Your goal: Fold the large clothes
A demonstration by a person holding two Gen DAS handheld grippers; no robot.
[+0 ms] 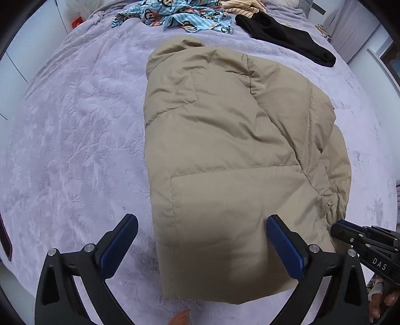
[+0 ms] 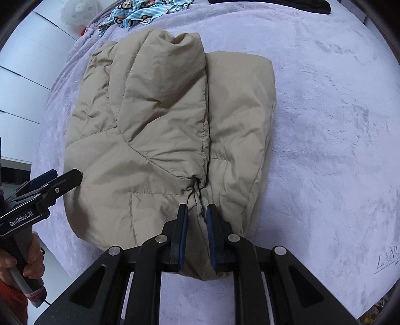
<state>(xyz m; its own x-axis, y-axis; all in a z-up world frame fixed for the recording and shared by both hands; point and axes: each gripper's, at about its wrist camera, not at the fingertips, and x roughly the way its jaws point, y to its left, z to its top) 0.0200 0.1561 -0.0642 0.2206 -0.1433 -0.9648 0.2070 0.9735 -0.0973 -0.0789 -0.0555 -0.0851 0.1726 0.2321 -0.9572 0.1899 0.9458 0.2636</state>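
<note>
Beige puffy quilted jacket lies part-folded on lavender plush bed, long axis running away from both tongs. Right tongs pinch its near hem; left tongs spread wide, empty, straddling jacket's near-left corner

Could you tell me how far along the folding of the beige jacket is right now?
Done: the jacket lies on the bed as a compact bundle, its sides folded in. In hand: the right gripper pinches its near edge at the cuff; the left gripper is open over the near end. Left: the final fold, and the other clothes beyond.
</note>
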